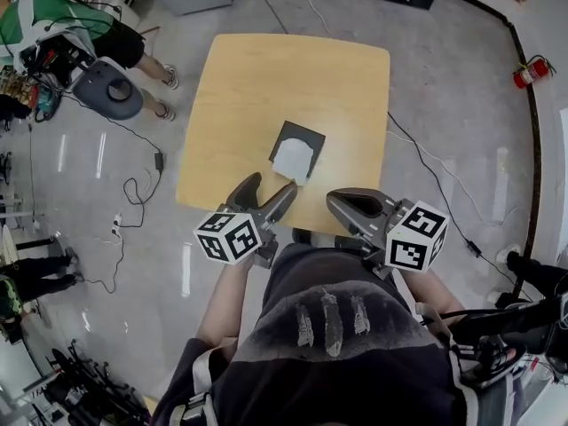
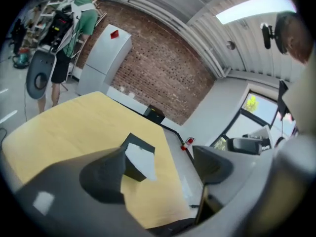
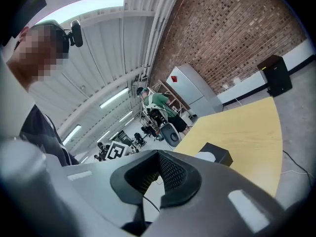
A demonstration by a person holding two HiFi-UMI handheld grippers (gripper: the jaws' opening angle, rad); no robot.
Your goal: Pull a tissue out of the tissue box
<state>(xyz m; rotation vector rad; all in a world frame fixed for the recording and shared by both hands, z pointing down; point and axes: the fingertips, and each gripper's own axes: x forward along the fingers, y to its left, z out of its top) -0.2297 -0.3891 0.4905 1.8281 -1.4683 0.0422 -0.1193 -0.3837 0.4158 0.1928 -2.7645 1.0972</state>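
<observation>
- left claw [image 1: 271, 185] — jaws wide apart and gripping nothing. it is at the near edge of the table, and the tissue shows through the gap between the jaws, untouched.
- right claw [image 1: 342, 204] — jaws together and empty, at the same table edge, just right of the left one.
- the black tissue box [image 1: 304, 137] lies flat near the middle of the yellow table [image 1: 266, 69], just beyond the left claw. a white tissue [image 1: 291, 159] sticks out of its top.
- further off, a person in a green top [image 1: 44, 11] is past the table's far left corner, and a red fire extinguisher [image 1: 530, 71] is on the floor at far right.
</observation>
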